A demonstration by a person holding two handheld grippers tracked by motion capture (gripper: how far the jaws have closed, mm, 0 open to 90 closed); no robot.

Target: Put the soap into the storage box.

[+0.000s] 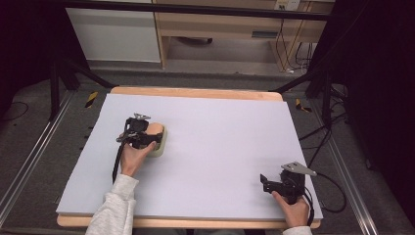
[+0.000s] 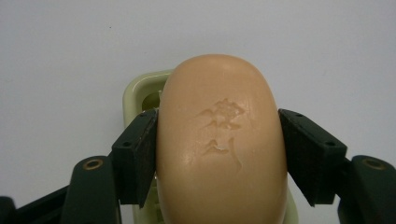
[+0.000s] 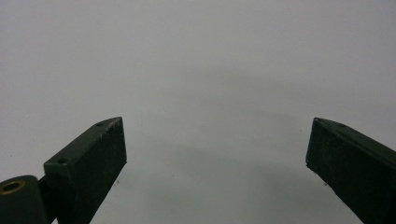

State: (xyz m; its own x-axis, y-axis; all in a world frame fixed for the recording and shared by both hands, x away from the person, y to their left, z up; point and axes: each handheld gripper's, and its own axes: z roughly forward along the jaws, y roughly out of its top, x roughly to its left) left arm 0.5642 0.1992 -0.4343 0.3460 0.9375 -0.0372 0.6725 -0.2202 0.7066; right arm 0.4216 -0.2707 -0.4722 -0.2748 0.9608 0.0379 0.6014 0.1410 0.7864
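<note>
Soap bar (image 2: 222, 140), peach-coloured with a stamped mark on its upper face, held over a pale green soap dish (image 2: 140, 91) on the left half of the worktop (image 1: 220, 142). The left hand-held gripper (image 2: 219, 154) has its two black jaws pressed against the long sides of the bar, clamping it. The dish lies directly beneath the bar, its rim showing past the bar's far left corner. Whether the bar rests in the dish or is lifted just clear of it cannot be told from these views. The right hand-held gripper (image 3: 217, 154) is parked near the worktop's near right corner, well apart from the soap, jaws spread wide with nothing between them, over bare grey surface. Judged state of work: the grasp on the bar is complete. What is left is either lifting it out of the dish or releasing it there; the pictures do not settle which. The right hand-held gripper has no part in the grasp.
</note>
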